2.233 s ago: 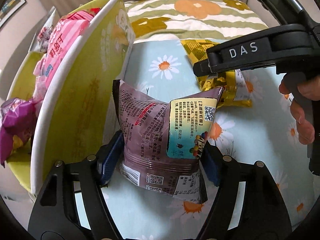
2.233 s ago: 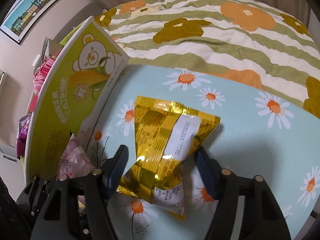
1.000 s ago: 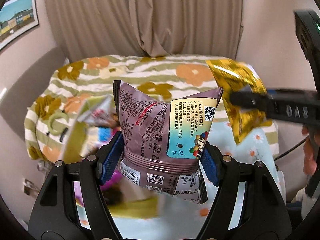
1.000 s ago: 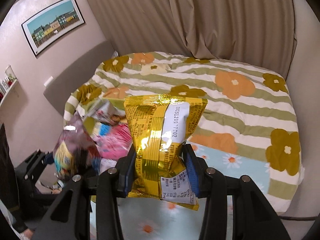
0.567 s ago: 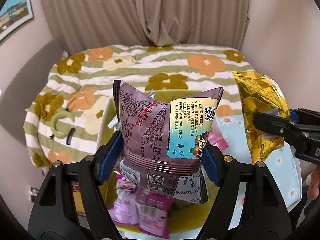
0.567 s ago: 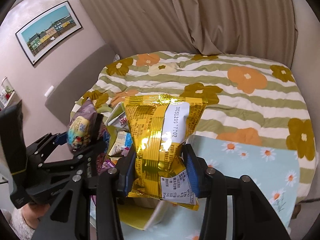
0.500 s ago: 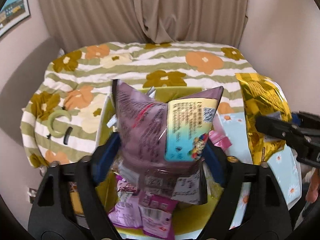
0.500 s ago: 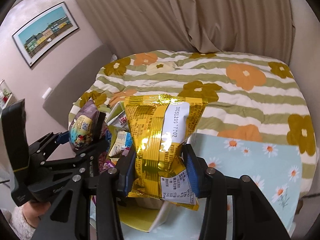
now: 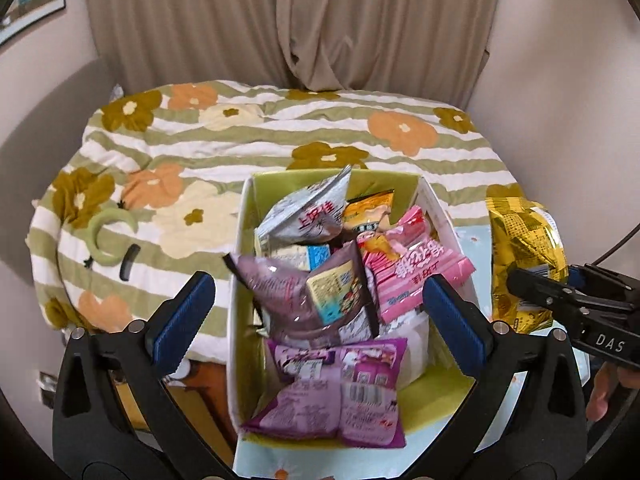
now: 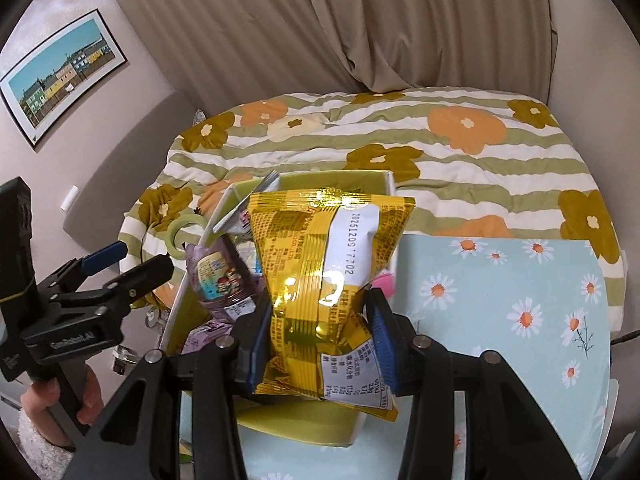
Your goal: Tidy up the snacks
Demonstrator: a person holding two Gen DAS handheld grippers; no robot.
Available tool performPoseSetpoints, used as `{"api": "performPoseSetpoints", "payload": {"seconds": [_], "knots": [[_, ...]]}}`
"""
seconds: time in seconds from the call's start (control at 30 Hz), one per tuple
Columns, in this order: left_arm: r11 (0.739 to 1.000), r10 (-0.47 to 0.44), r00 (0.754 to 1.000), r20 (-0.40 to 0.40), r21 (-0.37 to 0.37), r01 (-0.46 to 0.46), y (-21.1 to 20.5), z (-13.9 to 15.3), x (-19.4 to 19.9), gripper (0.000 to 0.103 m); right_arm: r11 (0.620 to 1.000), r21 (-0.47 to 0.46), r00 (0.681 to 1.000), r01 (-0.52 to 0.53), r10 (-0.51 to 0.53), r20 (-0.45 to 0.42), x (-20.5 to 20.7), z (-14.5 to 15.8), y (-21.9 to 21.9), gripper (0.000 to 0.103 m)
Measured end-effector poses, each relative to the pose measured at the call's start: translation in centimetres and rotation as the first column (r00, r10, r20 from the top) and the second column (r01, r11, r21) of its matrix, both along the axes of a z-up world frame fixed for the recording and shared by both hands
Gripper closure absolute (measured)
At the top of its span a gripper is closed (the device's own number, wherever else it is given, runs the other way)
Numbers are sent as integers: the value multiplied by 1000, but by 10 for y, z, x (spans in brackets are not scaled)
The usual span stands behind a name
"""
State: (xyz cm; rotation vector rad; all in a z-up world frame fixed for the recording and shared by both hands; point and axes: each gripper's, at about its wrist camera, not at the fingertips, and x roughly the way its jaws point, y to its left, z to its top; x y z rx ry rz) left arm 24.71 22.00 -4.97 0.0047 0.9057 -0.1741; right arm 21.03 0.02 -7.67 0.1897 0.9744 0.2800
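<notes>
My left gripper [image 9: 316,296] hangs over the open yellow-green carton [image 9: 236,280], its jaws opening wide with the blue pads touching nothing. Below and between them the brown-purple snack bag [image 9: 288,296] lies free on the pile in the carton, also seen as the brown-purple bag [image 10: 216,280] in the right wrist view. My right gripper [image 10: 320,340] is shut on a gold foil snack bag [image 10: 328,280], held upright over the carton's near right corner. In the left wrist view that gold bag [image 9: 520,240] and the right gripper [image 9: 560,300] are at the right edge.
The carton holds several packets: a pink one [image 9: 412,272], a purple one [image 9: 340,392], a silver one [image 9: 308,212]. It stands on a light-blue daisy cloth [image 10: 500,300] beside a striped flower quilt [image 9: 240,132] bearing a green ring [image 9: 106,240]. Curtains hang behind.
Both grippers travelled from the daisy cloth to above the carton. The left jaws spread and the brown-purple bag dropped out into the carton. The right keeps its gold bag.
</notes>
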Motion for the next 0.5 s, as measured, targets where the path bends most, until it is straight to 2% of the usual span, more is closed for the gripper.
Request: {"api": "performPoseSetpoints", "payload": {"seconds": [0.13, 0.23, 0.27, 0.33, 0.37, 0.4, 0.5], "knots": [[1000, 14, 1000, -19, -9, -14, 12, -7, -4, 0, 1000, -4, 1000, -11, 11, -10, -2, -4, 18, 61], [999, 36, 999, -10, 38, -35, 17, -10, -9, 0, 1000, -17, 999, -25, 24, -35, -3, -14, 29, 60], [998, 43, 999, -4, 53, -43, 17, -9, -10, 0, 999, -17, 999, -29, 28, -36, -3, -16, 33, 57], [996, 55, 998, 11, 71, -56, 19, -9, -17, 0, 999, -27, 999, -29, 28, -34, -6, -20, 37, 31], [996, 58, 998, 14, 74, -59, 19, -9, -19, 0, 999, -29, 999, -20, 19, -27, -9, -21, 37, 9], [995, 63, 998, 13, 76, -64, 18, -10, -22, 0, 999, -31, 1000, -8, 8, -16, -12, -21, 36, 2], [994, 83, 997, -4, 74, -83, 15, -17, -34, 0, 998, -67, 999, 8, -10, -37, -20, -27, 30, 1]]}}
